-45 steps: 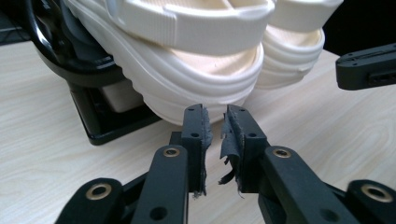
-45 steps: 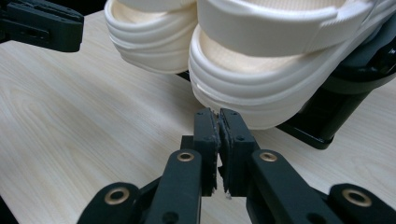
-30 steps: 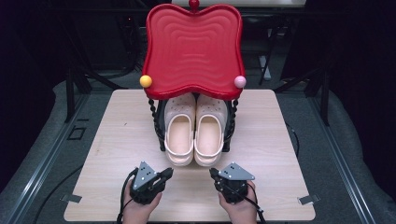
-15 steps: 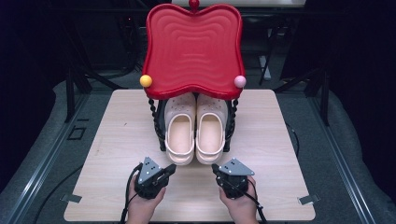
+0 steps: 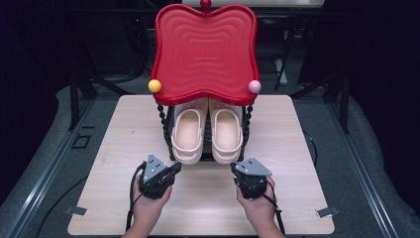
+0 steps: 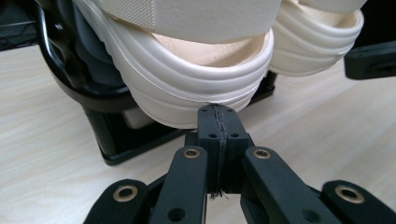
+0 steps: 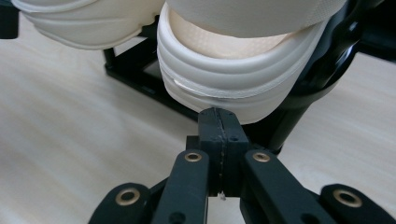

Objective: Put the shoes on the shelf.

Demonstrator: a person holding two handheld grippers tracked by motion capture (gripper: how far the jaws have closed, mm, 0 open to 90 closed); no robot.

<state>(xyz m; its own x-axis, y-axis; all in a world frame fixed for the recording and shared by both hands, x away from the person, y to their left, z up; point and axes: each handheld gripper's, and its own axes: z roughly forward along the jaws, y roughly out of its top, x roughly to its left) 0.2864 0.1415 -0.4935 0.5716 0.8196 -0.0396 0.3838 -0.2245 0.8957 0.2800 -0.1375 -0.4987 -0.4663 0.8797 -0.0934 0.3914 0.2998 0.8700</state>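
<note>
Two cream clogs stand side by side on the low shelf of a black rack (image 5: 166, 130), heels toward me: the left clog (image 5: 187, 134) and the right clog (image 5: 226, 133). My left gripper (image 5: 175, 167) is shut with nothing in it, its tips just short of the left clog's heel (image 6: 201, 79). In the left gripper view the jaws (image 6: 218, 112) press flat together. My right gripper (image 5: 238, 171) is also shut and holds nothing, its tips (image 7: 218, 114) just below the right clog's heel (image 7: 243, 79).
A wavy red tray (image 5: 205, 49) tops the rack and overhangs the clogs' toes, with a yellow ball (image 5: 155, 86) and a pink ball (image 5: 254, 87) at its front corners. The light wooden table (image 5: 124, 129) has bare room on both sides of the rack.
Both hands have carried their grippers forward from the table's near edge toward the clogs' heels, and a little upward. The clogs and rack have not moved.
</note>
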